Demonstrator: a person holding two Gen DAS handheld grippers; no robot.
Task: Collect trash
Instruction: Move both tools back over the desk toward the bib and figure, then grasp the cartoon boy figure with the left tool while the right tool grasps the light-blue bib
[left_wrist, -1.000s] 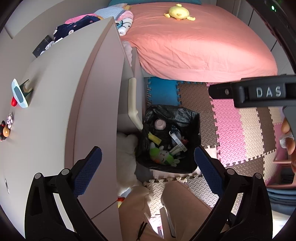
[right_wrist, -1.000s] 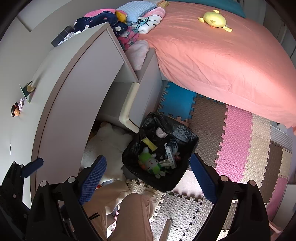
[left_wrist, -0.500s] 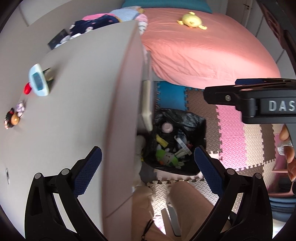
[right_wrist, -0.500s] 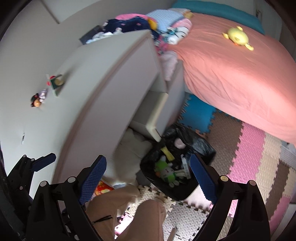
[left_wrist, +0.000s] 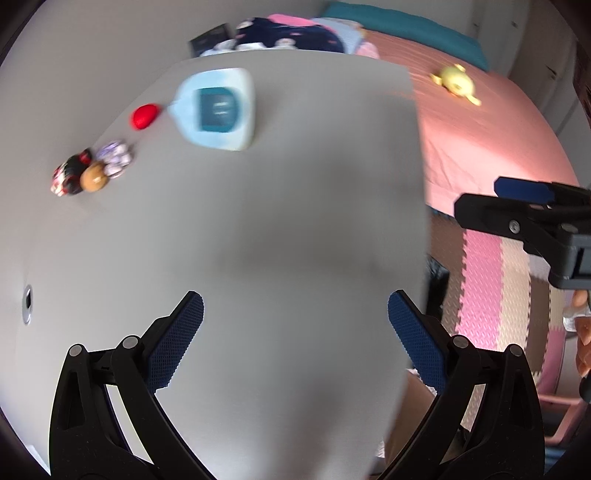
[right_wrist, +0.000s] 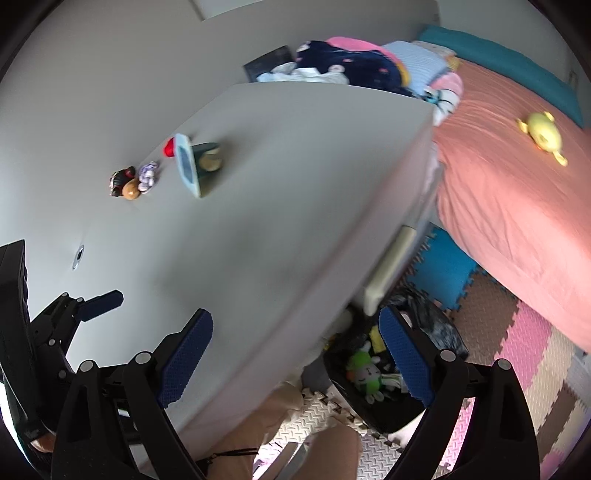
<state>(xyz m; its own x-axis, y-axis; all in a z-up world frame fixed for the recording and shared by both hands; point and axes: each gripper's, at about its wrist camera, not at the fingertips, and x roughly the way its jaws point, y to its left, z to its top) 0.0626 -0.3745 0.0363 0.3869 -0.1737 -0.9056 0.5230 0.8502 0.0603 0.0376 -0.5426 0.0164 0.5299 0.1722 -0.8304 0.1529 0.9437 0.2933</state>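
The trash bin (right_wrist: 441, 332), lined with a black bag, stands on the floor mats beside the grey desk (right_wrist: 277, 229). It holds a green toy (right_wrist: 364, 373) and several bits of rubbish. My right gripper (right_wrist: 295, 332) is open and empty, above the desk's edge and the bin. My left gripper (left_wrist: 295, 317) is open and empty over the desk top (left_wrist: 277, 240). Only a black sliver of the bin (left_wrist: 437, 284) shows past the desk edge there. On the desk lie a light-blue clock (left_wrist: 218, 109), a red piece (left_wrist: 144, 116) and small figures (left_wrist: 83, 175).
A bed with a pink cover (right_wrist: 517, 206) and a yellow plush (right_wrist: 541, 134) fills the right. Clothes (right_wrist: 351, 68) are heaped at its head. Coloured foam mats (right_wrist: 524, 343) cover the floor. A person's legs in beige trousers (right_wrist: 325, 446) are below.
Both grippers have risen and swung left, from above the bin to over the desk top. The bin has slid out of the left wrist view. Both stay open.
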